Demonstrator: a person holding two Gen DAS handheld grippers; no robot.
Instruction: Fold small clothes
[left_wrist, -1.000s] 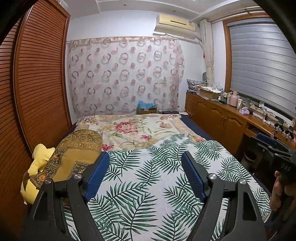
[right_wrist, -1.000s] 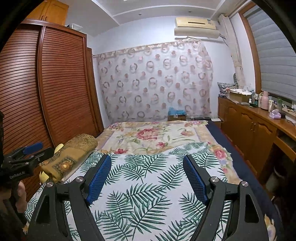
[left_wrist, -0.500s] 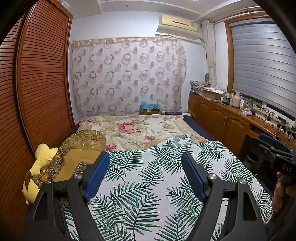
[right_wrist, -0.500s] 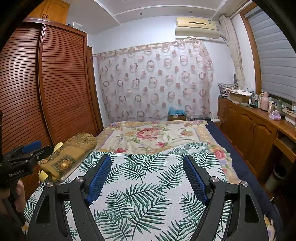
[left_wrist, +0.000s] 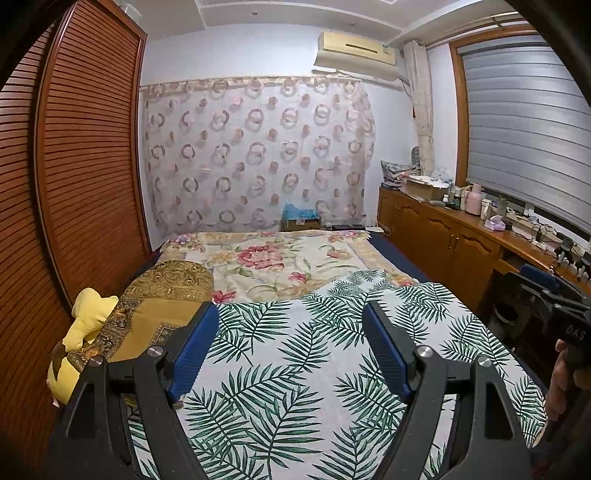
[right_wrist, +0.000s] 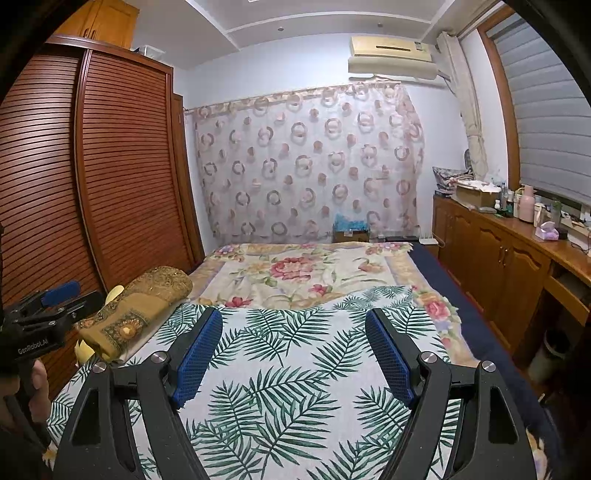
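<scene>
No small garment shows in either view. My left gripper is open and empty, held above a palm-leaf sheet on the bed. My right gripper is open and empty above the same sheet. The right gripper also shows at the right edge of the left wrist view. The left gripper shows at the left edge of the right wrist view. Both look level down the bed.
A gold patterned pillow and a yellow plush toy lie at the bed's left edge by a slatted wardrobe. A floral blanket covers the far bed. Wooden cabinets with clutter line the right wall.
Both views have tilted up slightly, showing more ceiling. Both grippers stay open and empty.
</scene>
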